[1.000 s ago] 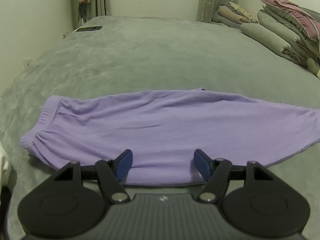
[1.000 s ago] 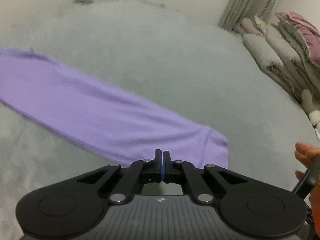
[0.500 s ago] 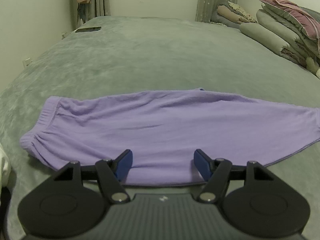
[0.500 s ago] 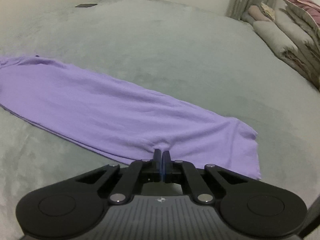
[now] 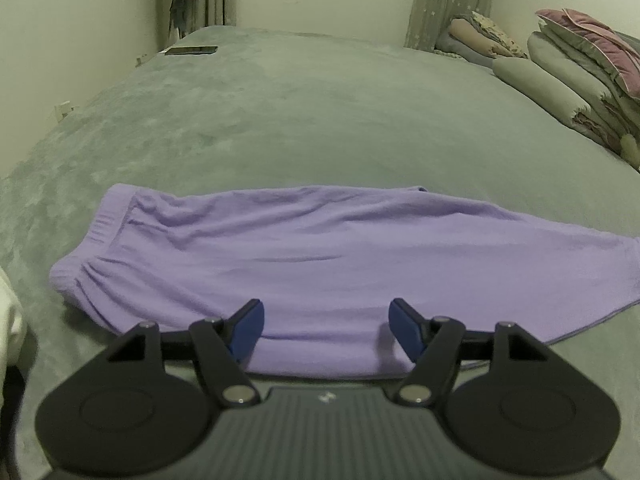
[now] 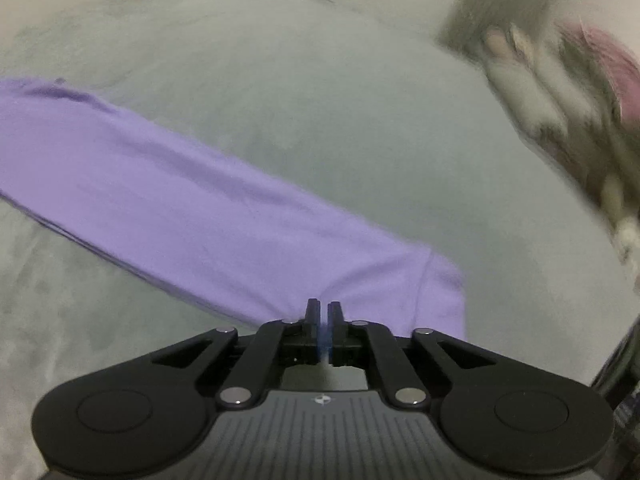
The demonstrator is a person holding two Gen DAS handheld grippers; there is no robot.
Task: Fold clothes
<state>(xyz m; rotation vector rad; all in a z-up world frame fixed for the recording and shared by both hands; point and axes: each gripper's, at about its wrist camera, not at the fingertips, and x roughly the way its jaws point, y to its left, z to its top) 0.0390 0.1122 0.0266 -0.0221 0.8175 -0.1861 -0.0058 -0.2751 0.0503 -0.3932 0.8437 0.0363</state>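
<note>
Purple trousers (image 5: pixel 304 256) lie flat across the grey-green bed, folded lengthwise, waistband (image 5: pixel 100 232) at the left. My left gripper (image 5: pixel 326 322) hangs open over their near edge, blue pads well apart with nothing between them. In the right wrist view the leg end (image 6: pixel 420 292) of the trousers (image 6: pixel 192 208) reaches my right gripper (image 6: pixel 323 307). Its jaws are opening, a narrow slit shows between the fingertips, and the cloth's near edge puckers toward them. This view is blurred by motion.
The bed cover (image 5: pixel 320 120) stretches far behind the trousers. Folded quilts and pillows (image 5: pixel 576 80) are stacked at the right edge. A dark phone (image 5: pixel 192 50) lies at the far left corner. Something white (image 5: pixel 8 320) sits at the left, by the waistband.
The right gripper's shut fingertips have parted a crack, and its view has swung, with the leg end now nearer the tips. The left gripper and the trousers under it look the same.
</note>
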